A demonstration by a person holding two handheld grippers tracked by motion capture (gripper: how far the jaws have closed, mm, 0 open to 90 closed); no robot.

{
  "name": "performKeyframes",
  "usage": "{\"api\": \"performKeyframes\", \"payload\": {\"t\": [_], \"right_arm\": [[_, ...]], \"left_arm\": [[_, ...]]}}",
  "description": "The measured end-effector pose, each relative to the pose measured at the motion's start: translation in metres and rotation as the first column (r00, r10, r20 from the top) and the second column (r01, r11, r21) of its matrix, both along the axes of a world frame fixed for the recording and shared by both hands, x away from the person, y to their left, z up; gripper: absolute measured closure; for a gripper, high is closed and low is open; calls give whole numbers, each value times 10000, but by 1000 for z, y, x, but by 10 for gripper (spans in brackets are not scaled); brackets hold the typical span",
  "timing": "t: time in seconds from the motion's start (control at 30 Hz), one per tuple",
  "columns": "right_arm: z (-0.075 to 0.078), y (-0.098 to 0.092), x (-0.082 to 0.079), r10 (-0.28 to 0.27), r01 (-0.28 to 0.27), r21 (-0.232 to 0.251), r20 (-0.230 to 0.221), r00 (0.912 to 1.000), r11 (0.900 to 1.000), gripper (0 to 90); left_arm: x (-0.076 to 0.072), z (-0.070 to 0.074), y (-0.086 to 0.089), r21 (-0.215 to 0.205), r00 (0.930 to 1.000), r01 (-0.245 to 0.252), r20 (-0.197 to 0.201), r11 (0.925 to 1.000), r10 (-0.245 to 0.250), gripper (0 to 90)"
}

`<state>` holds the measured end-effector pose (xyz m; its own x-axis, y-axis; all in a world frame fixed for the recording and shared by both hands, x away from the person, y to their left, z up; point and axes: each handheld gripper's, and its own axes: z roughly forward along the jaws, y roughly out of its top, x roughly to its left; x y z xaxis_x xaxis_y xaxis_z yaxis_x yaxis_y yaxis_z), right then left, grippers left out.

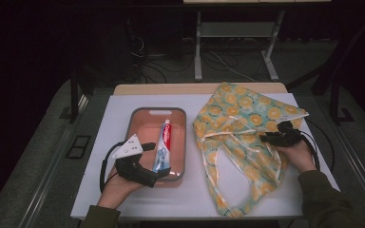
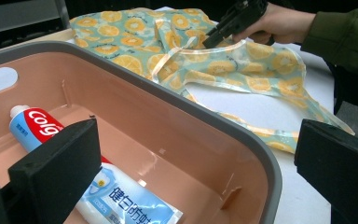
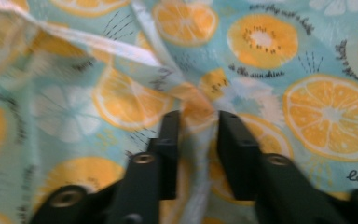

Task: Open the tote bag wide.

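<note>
Right claw [image 1: 269, 138] parted around a fold of the orange-slice print bag [image 1: 237, 118] on the white counter [image 1: 119, 107], "in the sunshine" lettering, left claw [image 1: 154, 160] released over pink tray [image 1: 135, 121], Colgate toothpaste tube [image 1: 163, 145] inside

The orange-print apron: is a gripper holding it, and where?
Hard to tell. The right gripper has a fold of the apron between its slightly parted fingers. The left gripper holds nothing.
</note>
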<state>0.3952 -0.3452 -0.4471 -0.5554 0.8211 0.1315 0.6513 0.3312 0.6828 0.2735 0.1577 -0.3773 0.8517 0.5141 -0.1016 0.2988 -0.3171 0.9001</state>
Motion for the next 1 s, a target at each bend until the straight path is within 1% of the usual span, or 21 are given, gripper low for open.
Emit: {"api": "performKeyframes", "payload": {"t": [0.03,0.07,0.1,0.13,0.2,0.23,0.27,0.37,0.43,0.53,0.57,0.6,0.63,0.67,0.7,0.73,0.77,0.8,0.83,0.87,1.0], "right_arm": [[4,0,-1,-50,49,195,26,10000,9998,613],[16,-1,-6,-91,74,438,392,9992,9990,519],[24,-1,-9,-112,78,606,559,9984,9981,472],[24,-1,-9,-112,78,606,559,9984,9981,472],[39,0,-17,-19,-55,836,876,9962,9965,405],[52,3,-27,298,-404,934,1121,9933,9948,374],[52,3,-27,298,-404,934,1121,9933,9948,374],[64,12,-43,819,-938,965,1202,9894,9909,355],[67,22,-54,1331,-1442,904,1182,9840,9854,373],[66,40,-70,2268,-2352,736,1075,9680,9691,434],[63,52,-80,2883,-2942,593,909,9532,9539,496],[63,52,-80,2883,-2942,593,909,9532,9539,496],[57,63,-90,3400,-3430,391,676,9380,9385,543],[54,68,-94,3610,-3624,185,553,9309,9318,561],[54,68,-94,3610,-3624,185,553,9309,9318,561],[50,74,-97,3705,-3708,-14,456,9277,9287,577],[40,82,-100,3867,-3857,-406,197,9220,9217,597],[40,82,-100,3867,-3857,-406,197,9220,9217,597],[35,85,-100,3856,-3848,-599,30,9226,9211,597],[25,88,-98,3701,-3688,-1163,-109,9289,9222,587],[15,86,-92,3537,-3534,-1423,-239,9351,9246,559]], "left_arm": [[0,0,0,-4,10000,-3,-3,10000,3,0],[0,0,0,-1,10000,-6,-10,10000,6,0],[0,0,0,2,10000,0,-5,10000,0,0],[0,0,0,6,10000,3,-6,10000,-3,0],[0,0,0,5,10000,-6,-10,10000,6,0],[0,0,0,11,10000,-4,-6,10000,4,0],[0,0,0,20,10000,3,-7,10000,-3,0],[0,0,0,20,10000,-3,-9,10000,3,0],[0,0,0,41,10000,-3,-8,10000,3,0],[0,0,0,36,10000,3,-11,10000,-3,0],[0,0,0,44,10000,5,-11,10000,-5,0],[0,0,0,50,10000,9,-10,10000,-9,0],[0,0,0,48,10000,11,-10,10000,-11,0],[0,0,0,49,10000,7,-13,10000,-7,0],[0,0,0,55,10000,5,-12,10000,-5,0],[0,0,0,50,10000,7,-7,10000,-7,0],[0,0,0,70,10000,10,-1,10000,-10,0],[0,0,0,77,10000,6,-2,10000,-6,0],[0,0,-1,74,10000,6,-2,10000,-6,0],[0,0,-1,85,10000,9,-1,10000,-9,0],[0,0,-1,96,10000,16,-4,10000,-16,0]]}}
